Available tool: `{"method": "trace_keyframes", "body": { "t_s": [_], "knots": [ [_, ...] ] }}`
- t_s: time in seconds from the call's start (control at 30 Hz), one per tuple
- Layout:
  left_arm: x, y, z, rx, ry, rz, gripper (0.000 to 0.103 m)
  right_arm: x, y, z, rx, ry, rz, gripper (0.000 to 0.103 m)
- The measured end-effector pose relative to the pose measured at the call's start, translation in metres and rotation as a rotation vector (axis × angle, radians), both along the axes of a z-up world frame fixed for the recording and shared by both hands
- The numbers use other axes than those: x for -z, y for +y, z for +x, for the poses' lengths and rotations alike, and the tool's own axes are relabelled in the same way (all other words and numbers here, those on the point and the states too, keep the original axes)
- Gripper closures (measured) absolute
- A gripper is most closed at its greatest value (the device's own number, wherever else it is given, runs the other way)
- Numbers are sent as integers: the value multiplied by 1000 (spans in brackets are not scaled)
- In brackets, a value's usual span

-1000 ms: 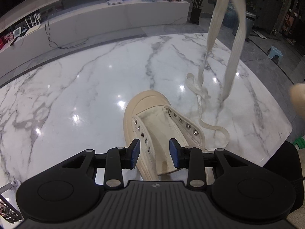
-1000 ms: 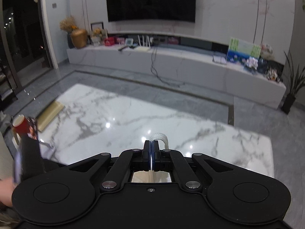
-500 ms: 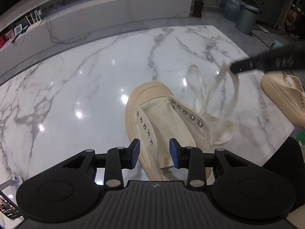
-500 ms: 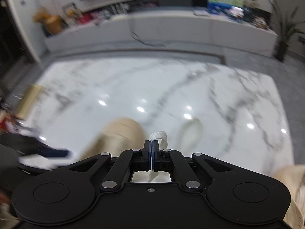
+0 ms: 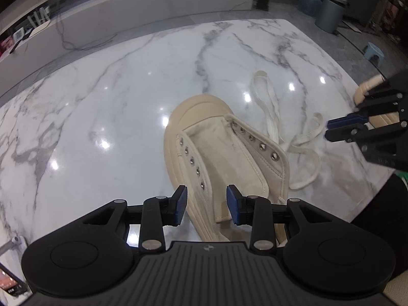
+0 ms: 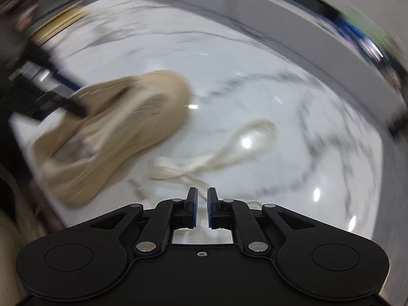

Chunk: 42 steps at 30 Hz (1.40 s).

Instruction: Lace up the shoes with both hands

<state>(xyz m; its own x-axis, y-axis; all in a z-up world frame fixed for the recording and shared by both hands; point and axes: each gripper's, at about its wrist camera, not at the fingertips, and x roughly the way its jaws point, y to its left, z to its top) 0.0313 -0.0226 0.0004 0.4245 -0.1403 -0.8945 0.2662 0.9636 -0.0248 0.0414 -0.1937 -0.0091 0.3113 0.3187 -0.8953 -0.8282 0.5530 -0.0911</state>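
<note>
A cream high-top shoe (image 5: 216,153) with empty eyelets lies on the white marble table (image 5: 102,102), toe pointing away. My left gripper (image 5: 206,201) is open, its jaws on either side of the shoe's tongue near the ankle opening. A cream lace (image 5: 285,137) lies loose on the table to the right of the shoe. My right gripper (image 6: 201,209) is slightly open and empty, just above the lace (image 6: 216,158); it also shows at the right edge of the left wrist view (image 5: 331,130). The right wrist view is blurred; the shoe (image 6: 114,132) is at its left.
A second cream shoe (image 5: 374,102) sits at the table's right edge behind my right gripper. The table's right edge (image 5: 357,76) is close. A long white bench (image 5: 127,12) and bins (image 5: 329,10) stand beyond the table.
My right gripper came down from high above the table and opened, letting go of the lace, which now lies on the table. The left gripper has stayed open over the shoe.
</note>
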Motion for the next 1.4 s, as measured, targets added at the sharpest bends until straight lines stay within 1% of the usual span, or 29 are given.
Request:
{"method": "trace_keyframes", "body": {
  "t_s": [0.13,0.2,0.27,0.37,0.4,0.47,0.53,0.67,0.83,0.9,0.97,1.03,1.07,1.13,1.2,1.27,1.37,1.4],
  "knots": [
    [1,-2,-1,17,4,1,71,12,23,-18,-258,-20,-55,91],
    [2,-1,0,15,7,3,71,21,32,-23,-337,-40,-103,91],
    [2,0,1,10,10,6,71,30,38,-23,-414,-28,-147,91],
    [3,3,2,-1,13,8,71,34,43,-16,-473,22,-167,91],
    [3,4,2,-4,13,8,71,34,43,-15,-487,24,-167,91],
    [2,6,3,-8,12,5,71,34,46,-12,-525,0,-176,91],
    [2,7,3,-7,12,3,71,37,50,-10,-569,-11,-204,91],
    [2,7,4,11,6,-7,71,44,56,-7,-643,28,-226,91],
    [-2,5,2,66,-22,-40,71,53,55,-2,-653,65,-235,91],
    [-2,5,3,86,-19,-52,71,52,52,1,-642,84,-221,91],
    [-2,5,4,106,-15,-64,71,51,49,6,-607,114,-208,91],
    [-2,4,5,132,-12,-64,71,50,46,8,-583,140,-201,95],
    [-1,4,6,141,-9,-63,71,49,44,9,-567,157,-196,99],
    [-1,3,7,165,-3,-60,71,48,41,8,-559,163,-187,100],
    [-5,4,8,184,-7,-67,72,47,37,4,-557,149,-181,102],
    [-11,5,8,215,-24,-69,72,39,30,1,-548,136,-149,103],
    [-23,5,5,288,-75,-59,72,18,16,4,-508,141,-75,103],
    [-28,3,4,335,-112,-32,72,9,11,7,-492,135,-56,103]
  ]
}}
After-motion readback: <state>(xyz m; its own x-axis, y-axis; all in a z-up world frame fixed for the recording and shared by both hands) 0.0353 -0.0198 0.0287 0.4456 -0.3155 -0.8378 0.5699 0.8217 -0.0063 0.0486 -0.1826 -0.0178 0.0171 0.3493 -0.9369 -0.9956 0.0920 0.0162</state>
